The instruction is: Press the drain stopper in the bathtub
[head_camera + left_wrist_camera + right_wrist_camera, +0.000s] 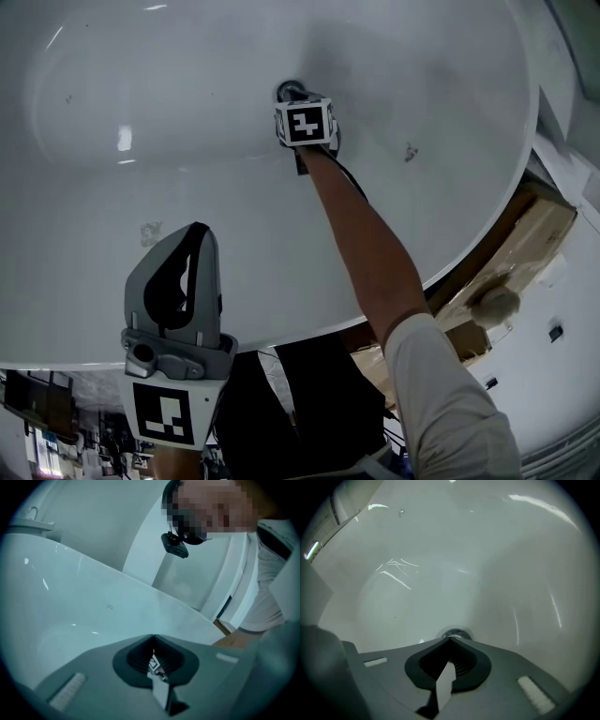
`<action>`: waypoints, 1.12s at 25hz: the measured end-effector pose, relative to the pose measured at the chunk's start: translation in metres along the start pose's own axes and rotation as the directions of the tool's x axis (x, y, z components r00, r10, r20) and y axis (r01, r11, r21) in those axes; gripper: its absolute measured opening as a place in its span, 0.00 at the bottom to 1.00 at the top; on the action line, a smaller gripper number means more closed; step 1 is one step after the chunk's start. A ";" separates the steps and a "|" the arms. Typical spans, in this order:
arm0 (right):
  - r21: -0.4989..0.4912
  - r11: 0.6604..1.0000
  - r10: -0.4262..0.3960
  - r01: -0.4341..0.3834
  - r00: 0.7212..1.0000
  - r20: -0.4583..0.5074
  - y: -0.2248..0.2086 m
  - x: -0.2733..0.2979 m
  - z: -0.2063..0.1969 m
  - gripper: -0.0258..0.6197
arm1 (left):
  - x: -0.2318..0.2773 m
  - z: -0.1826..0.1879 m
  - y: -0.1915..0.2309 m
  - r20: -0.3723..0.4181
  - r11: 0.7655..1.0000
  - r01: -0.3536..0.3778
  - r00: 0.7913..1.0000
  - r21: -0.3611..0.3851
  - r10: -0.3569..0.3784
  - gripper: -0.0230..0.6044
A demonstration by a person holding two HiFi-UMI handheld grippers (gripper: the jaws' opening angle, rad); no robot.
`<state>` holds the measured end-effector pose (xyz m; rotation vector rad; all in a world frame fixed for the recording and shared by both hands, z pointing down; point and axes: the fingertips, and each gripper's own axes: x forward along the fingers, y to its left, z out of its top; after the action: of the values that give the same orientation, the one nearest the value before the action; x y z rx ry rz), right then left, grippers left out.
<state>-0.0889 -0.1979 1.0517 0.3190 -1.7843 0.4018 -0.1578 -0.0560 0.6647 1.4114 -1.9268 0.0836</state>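
The round metal drain stopper (455, 633) sits at the bottom of the white bathtub (187, 84); in the head view only its rim (289, 90) shows behind the marker cube. My right gripper (450, 639) is shut, jaw tips together right at the stopper's near edge; whether they touch it cannot be told. A bare arm reaches down into the tub holding it. My left gripper (192, 234) is shut and empty, held above the tub's near rim, far from the drain. In the left gripper view its closed tips (153, 636) point across the tub.
The tub's near rim (281, 333) curves across the lower head view. A cardboard box (525, 234) lies outside the tub at the right. A person in a white shirt (272, 588) leans over the tub, with white wall panels (154, 536) behind.
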 end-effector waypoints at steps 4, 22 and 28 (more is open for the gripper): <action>0.026 1.000 -0.006 0.006 1.000 0.007 0.000 -0.018 0.006 0.03 | -0.007 0.012 -0.004 0.010 1.000 0.005 1.000 -0.004 -0.005 0.04; 0.144 0.988 0.018 -0.048 0.979 0.205 0.013 -0.132 0.058 0.03 | -0.057 0.079 -0.037 0.050 0.997 0.083 0.995 0.003 -0.083 0.04; 0.139 0.988 0.028 -0.064 0.969 0.245 0.024 -0.179 0.066 0.03 | -0.084 0.104 -0.044 0.078 0.997 0.076 0.994 -0.022 -0.074 0.04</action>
<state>-0.1134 -0.2040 0.8609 0.4459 -2.0089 0.5477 -0.1637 -0.0531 0.5246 1.4881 -1.9286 -0.0307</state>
